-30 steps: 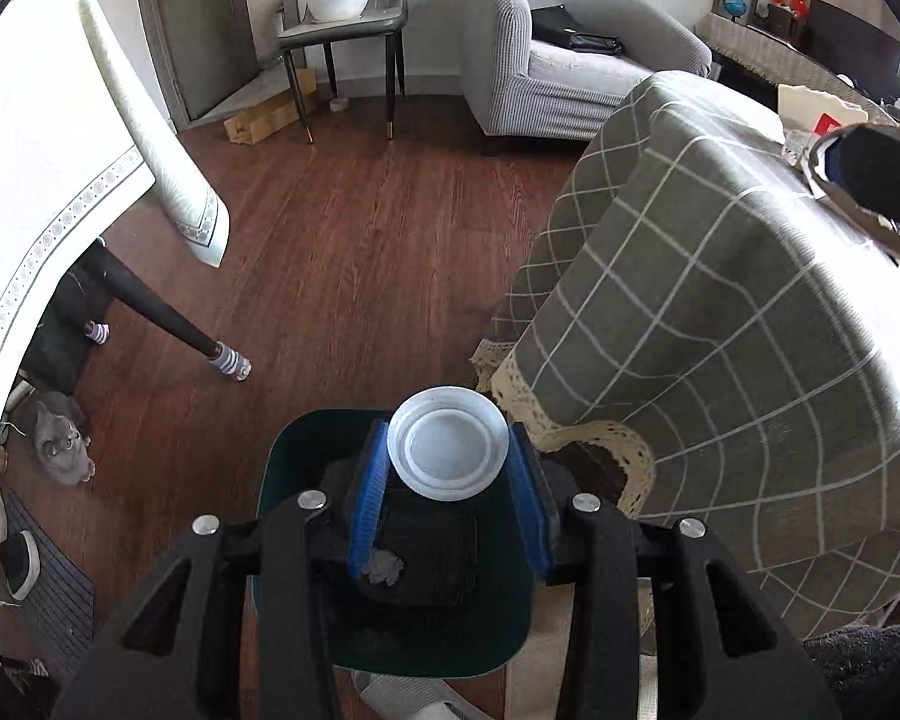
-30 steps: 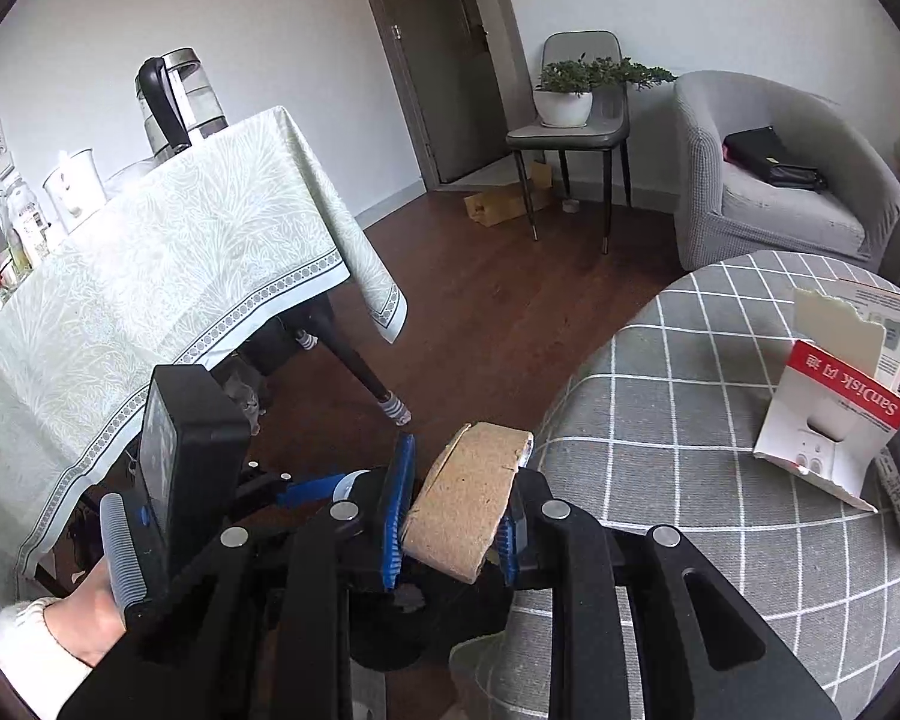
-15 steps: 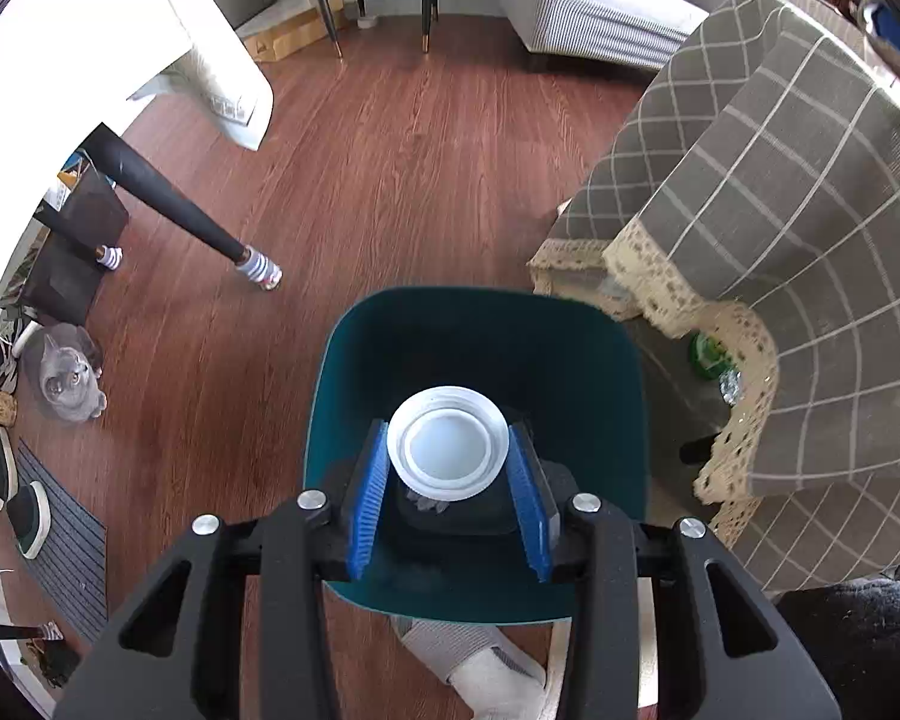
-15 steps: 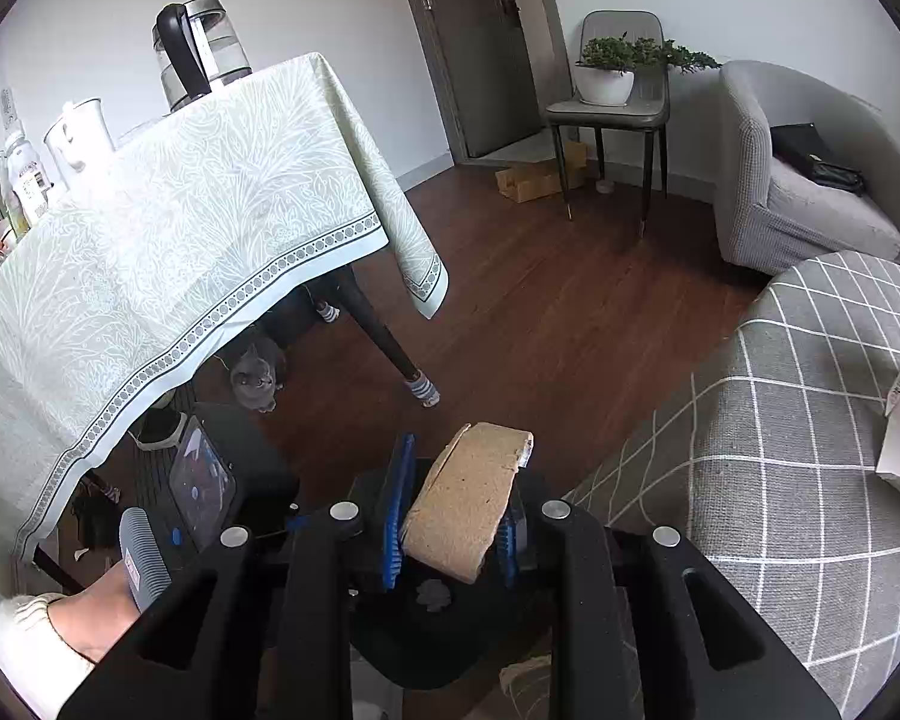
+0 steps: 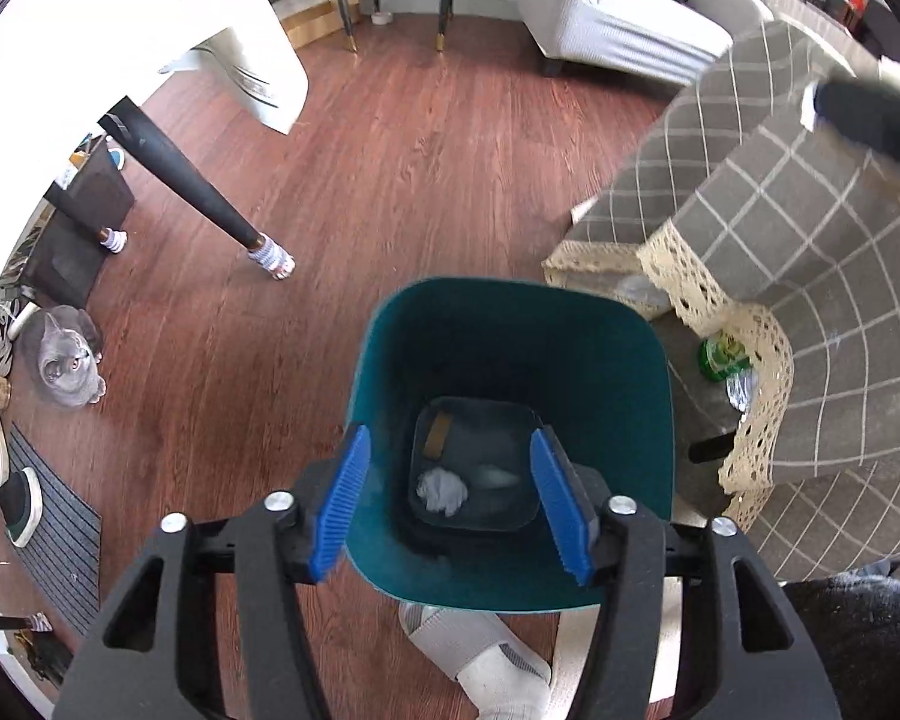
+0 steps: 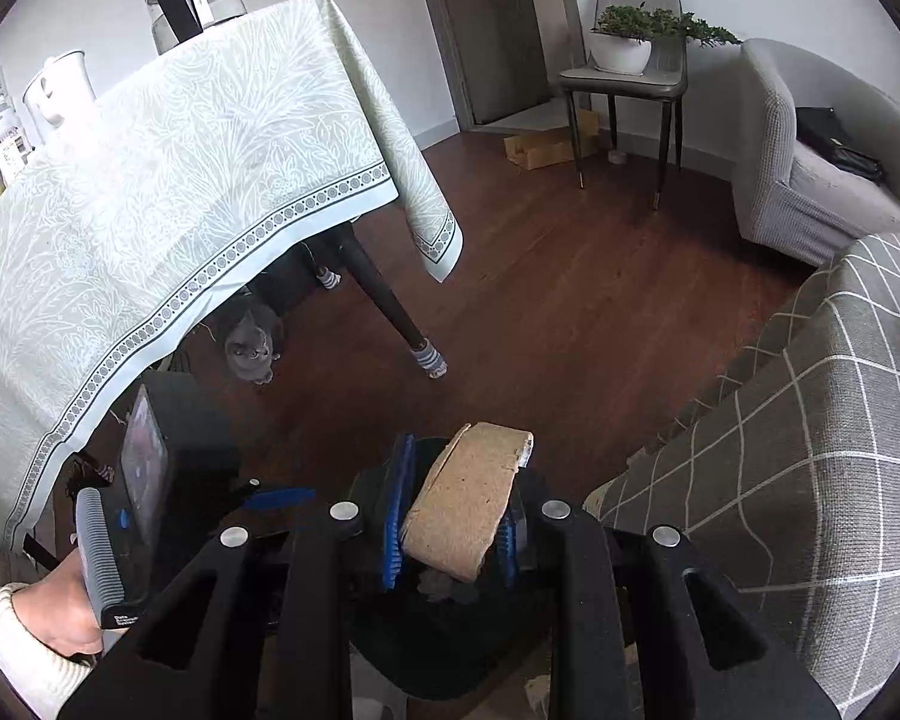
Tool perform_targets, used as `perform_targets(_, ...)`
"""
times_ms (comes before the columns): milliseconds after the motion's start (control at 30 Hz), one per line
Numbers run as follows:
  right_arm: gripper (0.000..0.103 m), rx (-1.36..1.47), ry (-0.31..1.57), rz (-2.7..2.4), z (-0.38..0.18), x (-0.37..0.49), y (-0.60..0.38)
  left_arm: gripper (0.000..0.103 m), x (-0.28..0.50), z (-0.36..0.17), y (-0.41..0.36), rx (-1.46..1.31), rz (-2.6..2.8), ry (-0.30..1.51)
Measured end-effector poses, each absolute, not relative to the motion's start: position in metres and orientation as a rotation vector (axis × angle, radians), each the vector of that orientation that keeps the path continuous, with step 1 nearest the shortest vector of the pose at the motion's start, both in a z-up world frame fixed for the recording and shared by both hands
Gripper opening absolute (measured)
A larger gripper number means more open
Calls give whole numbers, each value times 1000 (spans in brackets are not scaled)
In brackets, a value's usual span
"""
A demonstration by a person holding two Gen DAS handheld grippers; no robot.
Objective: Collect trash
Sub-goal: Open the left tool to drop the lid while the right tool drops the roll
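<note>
A dark teal trash bin (image 5: 498,324) stands on the wood floor beside the checked table. My left gripper (image 5: 453,504) is open and empty right above its mouth. In the bin lie a crumpled grey wad (image 5: 442,489), a brown strip (image 5: 437,435) and a pale blurred object (image 5: 498,476). My right gripper (image 6: 453,513) is shut on a flattened cardboard tube (image 6: 465,504) and holds it over the bin's dark mouth (image 6: 444,636). The left gripper also shows at lower left in the right wrist view (image 6: 150,480).
A grey cat (image 5: 63,357) sits on the floor by the white-clothed table's leg (image 5: 210,204). The checked tablecloth with its lace hem (image 5: 750,324) hangs right of the bin. A green can (image 5: 720,351) lies under it. A sock-clad foot (image 5: 480,654) is below the bin.
My left gripper opened and the white lid it held is gone from its jaws, with a pale object now in the bin. My right gripper moved left toward the bin with the cardboard tube.
</note>
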State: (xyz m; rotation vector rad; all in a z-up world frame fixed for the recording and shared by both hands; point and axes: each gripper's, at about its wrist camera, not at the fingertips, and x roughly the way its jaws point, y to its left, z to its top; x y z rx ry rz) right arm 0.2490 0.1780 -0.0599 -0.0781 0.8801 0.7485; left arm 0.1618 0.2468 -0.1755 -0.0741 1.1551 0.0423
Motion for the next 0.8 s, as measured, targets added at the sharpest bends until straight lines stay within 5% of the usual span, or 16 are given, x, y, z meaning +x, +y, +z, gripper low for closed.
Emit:
perform_targets(433,24,-151,975,737,-99,249,205,65,153,-119,273,-162,66,975)
perform_targets(800,24,-254,1092,743,-147,240,224,47,149,-77,275,-197,41,864)
